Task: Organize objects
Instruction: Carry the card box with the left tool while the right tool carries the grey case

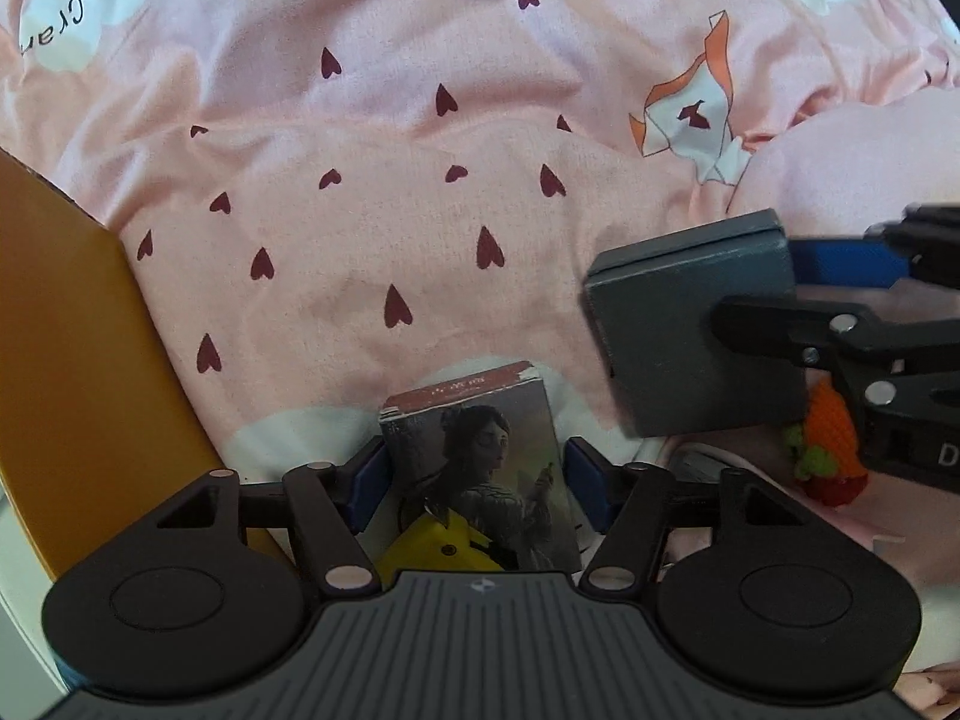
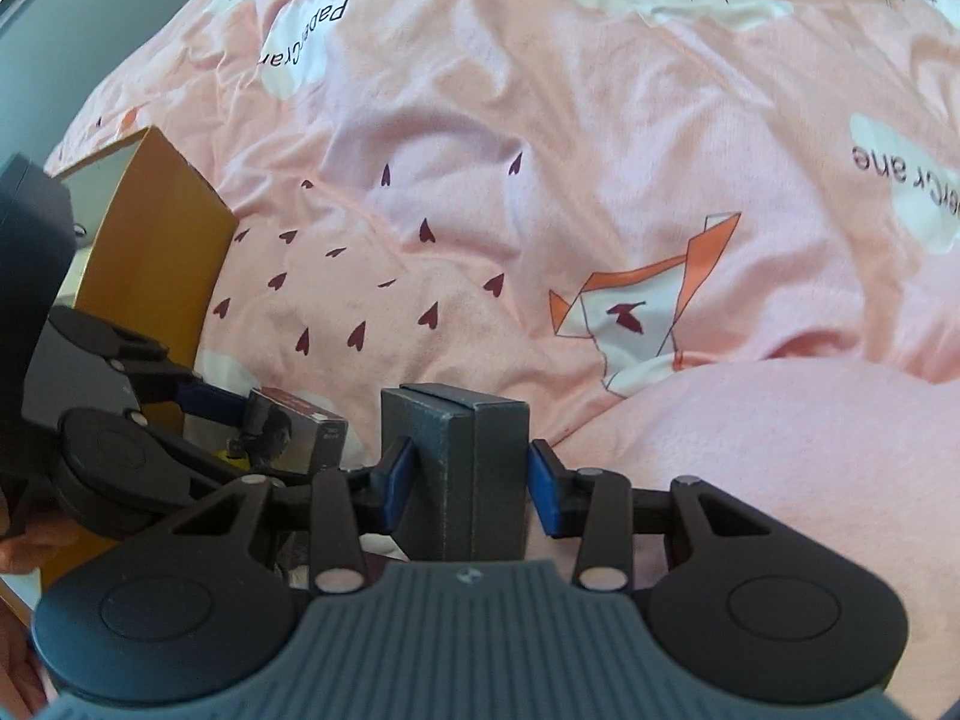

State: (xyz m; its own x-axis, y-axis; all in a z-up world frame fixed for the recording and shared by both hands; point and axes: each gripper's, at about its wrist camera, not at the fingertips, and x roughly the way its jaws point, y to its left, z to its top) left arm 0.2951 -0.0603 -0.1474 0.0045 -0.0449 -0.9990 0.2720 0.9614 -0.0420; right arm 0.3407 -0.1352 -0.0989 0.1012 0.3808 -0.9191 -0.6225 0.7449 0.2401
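Observation:
A small box with a portrait on its face (image 1: 480,438) stands tilted on the pink bedcover (image 1: 420,120). My left gripper (image 1: 477,489) points straight down around it. Its blue pads sit close to the box's two sides, and I see no squeeze. From the right wrist view, the same box (image 2: 300,426) shows with one blue finger (image 2: 210,399) beside it. My right gripper (image 2: 472,480) is shut on a dark grey box (image 2: 456,420), held clear of the bed. In the left wrist view, that grey box (image 1: 678,324) hangs at the right in the right gripper (image 1: 762,291).
An orange cardboard carton (image 1: 72,360) (image 2: 150,240) stands open at the left. A yellow object (image 1: 438,546) lies under the portrait box. A crocheted orange, green and red toy (image 1: 828,450) sits below the grey box. A pink pillow (image 2: 780,450) bulges at the right.

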